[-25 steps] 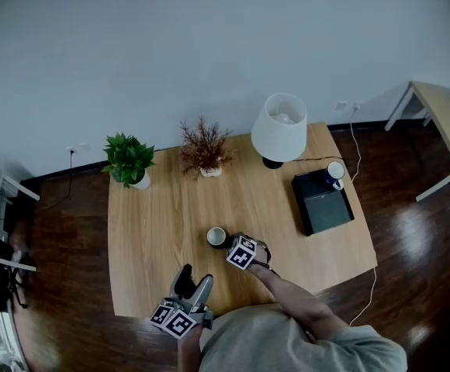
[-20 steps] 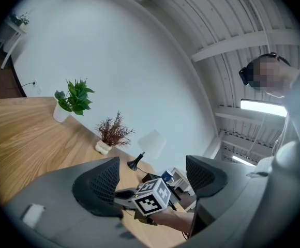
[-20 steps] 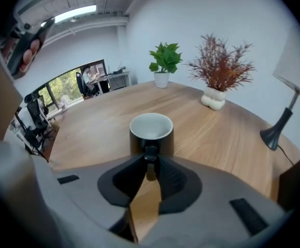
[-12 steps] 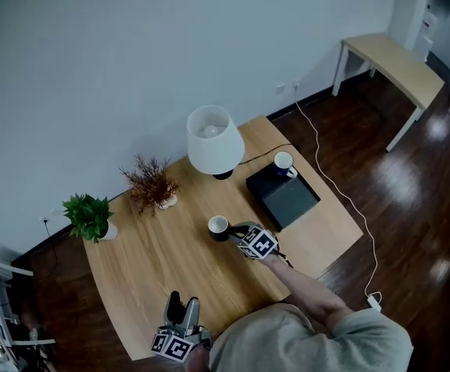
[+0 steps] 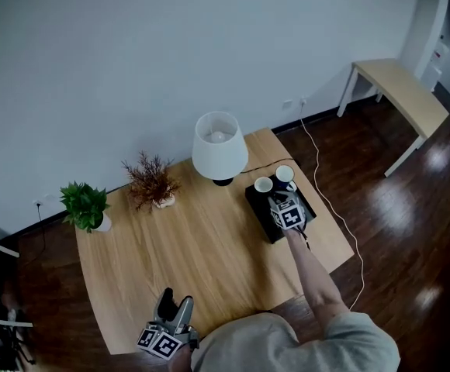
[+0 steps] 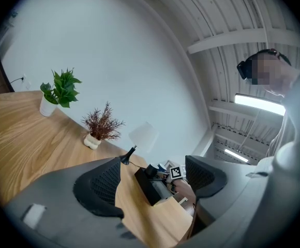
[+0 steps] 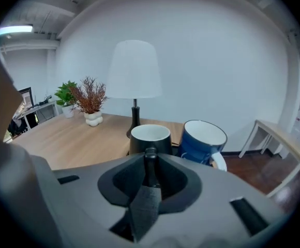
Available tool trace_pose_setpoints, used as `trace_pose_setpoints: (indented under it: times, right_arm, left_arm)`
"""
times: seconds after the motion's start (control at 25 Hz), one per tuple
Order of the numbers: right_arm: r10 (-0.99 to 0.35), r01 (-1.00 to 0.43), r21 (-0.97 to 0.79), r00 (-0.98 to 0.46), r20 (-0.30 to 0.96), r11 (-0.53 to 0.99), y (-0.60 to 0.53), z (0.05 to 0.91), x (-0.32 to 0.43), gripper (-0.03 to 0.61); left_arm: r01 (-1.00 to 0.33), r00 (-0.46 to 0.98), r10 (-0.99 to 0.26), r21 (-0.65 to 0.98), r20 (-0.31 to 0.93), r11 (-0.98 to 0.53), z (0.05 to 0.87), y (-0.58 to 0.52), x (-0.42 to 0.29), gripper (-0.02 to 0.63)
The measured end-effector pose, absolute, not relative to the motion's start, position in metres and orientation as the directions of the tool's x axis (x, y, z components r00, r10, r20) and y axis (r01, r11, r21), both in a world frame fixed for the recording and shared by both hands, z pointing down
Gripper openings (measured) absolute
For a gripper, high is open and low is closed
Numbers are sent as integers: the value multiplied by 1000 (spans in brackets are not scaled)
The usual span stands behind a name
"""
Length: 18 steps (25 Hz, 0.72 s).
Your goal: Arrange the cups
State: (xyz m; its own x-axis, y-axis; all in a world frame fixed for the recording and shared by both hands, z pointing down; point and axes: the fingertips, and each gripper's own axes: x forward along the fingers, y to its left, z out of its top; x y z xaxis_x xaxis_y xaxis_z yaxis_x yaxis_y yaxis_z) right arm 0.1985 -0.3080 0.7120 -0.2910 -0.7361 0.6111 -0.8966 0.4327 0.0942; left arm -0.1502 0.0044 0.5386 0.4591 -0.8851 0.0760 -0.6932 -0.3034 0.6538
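The right gripper [image 7: 150, 159] is clenched on the handle of the black cup [image 7: 150, 137], white inside, just beside the blue mug [image 7: 203, 138] over the black box [image 5: 261, 208], with the lamp [image 7: 134, 68] behind. The left gripper [image 6: 152, 182] is empty, its wide jaws just closing a little.

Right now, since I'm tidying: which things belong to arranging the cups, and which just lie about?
Job: black cup, held in the right tool; blue cup; black tray.
Lying about: lamp; green plant; dried plant.

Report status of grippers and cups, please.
Left gripper open, jaws just narrowing, empty. Right gripper shut on handle of black cup, beside blue cup at tray. Nothing in the way.
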Motion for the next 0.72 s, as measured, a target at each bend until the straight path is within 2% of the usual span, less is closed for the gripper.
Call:
trace_pose_setpoints:
  times: [0.6,0.72]
  right_arm:
    - [-699,-898,45,-309,645,439,-306,733,207,81]
    - [-709,-900,77,-284,645,430,-305,733,210,107]
  left_arm:
    - [-692,454,-888,658,73,-299,540,6,-150,383]
    - [-690,457,-887,658,73,-301,539,5,-150,383]
